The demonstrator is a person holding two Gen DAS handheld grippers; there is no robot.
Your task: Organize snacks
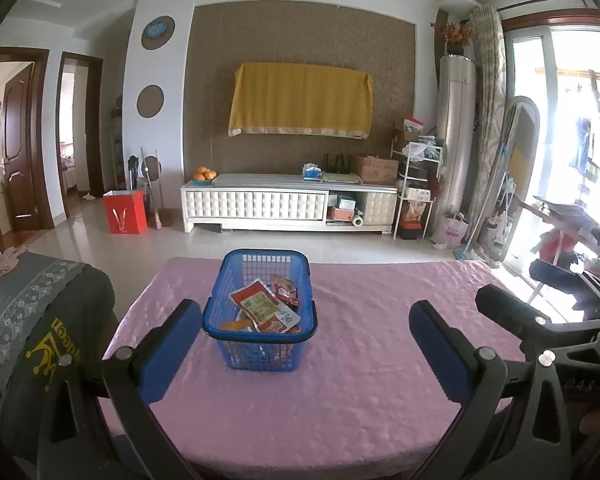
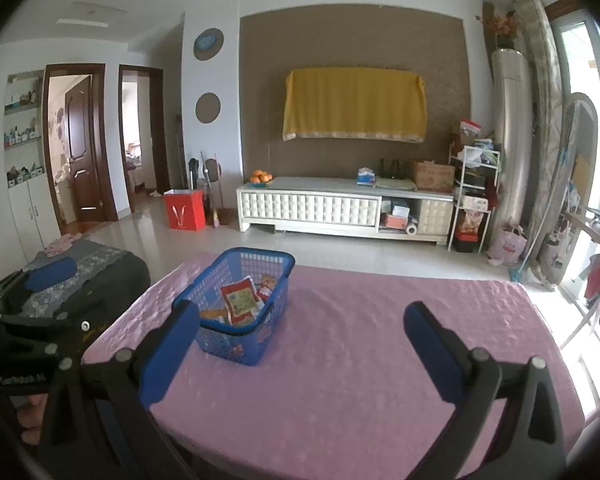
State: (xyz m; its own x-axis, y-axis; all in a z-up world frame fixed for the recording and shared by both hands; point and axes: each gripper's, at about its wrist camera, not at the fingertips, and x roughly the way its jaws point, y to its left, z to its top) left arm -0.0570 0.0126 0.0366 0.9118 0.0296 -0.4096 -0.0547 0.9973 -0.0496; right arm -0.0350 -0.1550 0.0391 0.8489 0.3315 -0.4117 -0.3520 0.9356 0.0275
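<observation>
Standing on the desk point(image 1: 360, 380) draped in a glossy pink quilted cloth, the blue plastic lattice basket point(image 1: 260, 346) with its dark rim serves as the landmark for everything else. Inside the basket lie the snack packets point(image 1: 266, 306), mostly red and orange foil pouches piled loosely, one red-and-white pouch propped on top of the others (its print is too small to read).

The left tongs point(image 1: 306, 344), black-framed with blue pads, are spread wide and grasp nothing; the basket sits between the two pads, nearer the left one, with its near rim just beside that pad's tip. The right tongs point(image 2: 302, 338) are likewise released and empty, with the basket point(image 2: 236, 320) to their left, its near corner just beside the left pad.

Behind the basket, well apart across a pale tiled floor, stands a white tufted-front TV cabinet point(image 1: 288, 204) with a bowl of oranges point(image 1: 204, 175) on its left end, and above it hangs a yellow cloth point(image 1: 300, 100) over a brown wall panel. Left of the basket sits a red paper gift bag point(image 1: 125, 212) on the floor.
</observation>
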